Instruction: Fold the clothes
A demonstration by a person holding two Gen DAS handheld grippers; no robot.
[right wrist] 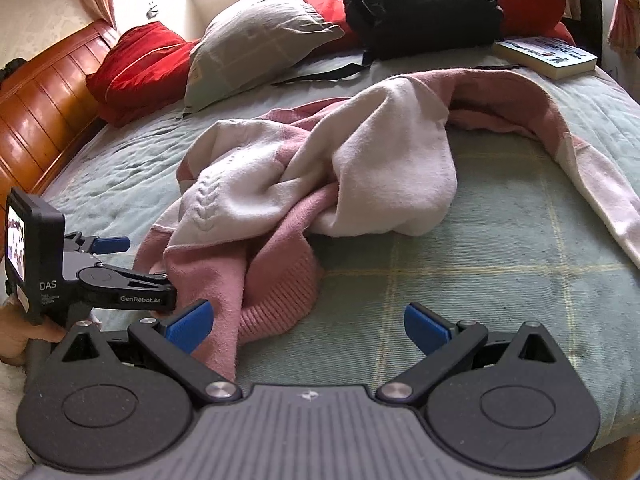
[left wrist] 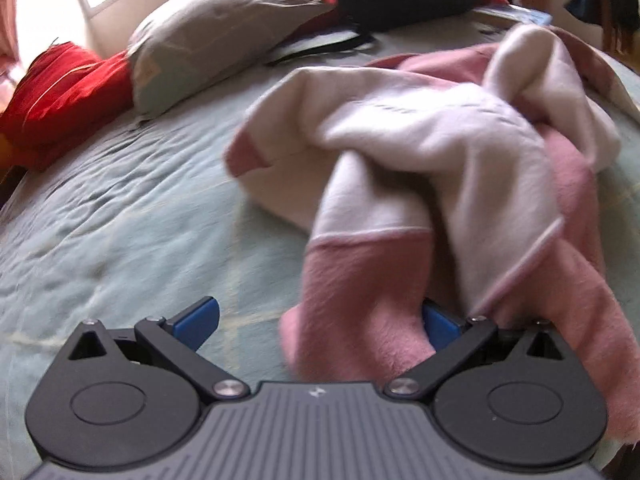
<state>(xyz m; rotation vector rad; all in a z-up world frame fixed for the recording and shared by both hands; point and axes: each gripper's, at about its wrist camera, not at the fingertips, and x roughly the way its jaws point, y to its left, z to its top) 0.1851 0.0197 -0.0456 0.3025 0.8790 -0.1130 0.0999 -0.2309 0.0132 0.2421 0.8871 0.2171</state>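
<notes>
A pink and white sweater (right wrist: 320, 168) lies crumpled on the pale green bedspread (right wrist: 500, 248); one sleeve (right wrist: 592, 168) trails to the right. My right gripper (right wrist: 308, 326) is open and low over the bed, with the sweater's pink ribbed hem (right wrist: 280, 304) just ahead of its left fingertip (right wrist: 192, 322). My left gripper (left wrist: 320, 324) is open too; pink fabric (left wrist: 360, 300) drapes between its jaws and over its right fingertip (left wrist: 440, 326). In the right wrist view that left gripper (right wrist: 132, 264) sits at the sweater's left edge, touching the pink cloth.
At the head of the bed lie red pillows (right wrist: 140, 64), a grey pillow (right wrist: 256, 40) and a black backpack (right wrist: 416, 4) with a loose strap. A book (right wrist: 548, 56) rests at the far right edge. A wooden headboard (right wrist: 44, 112) runs along the left.
</notes>
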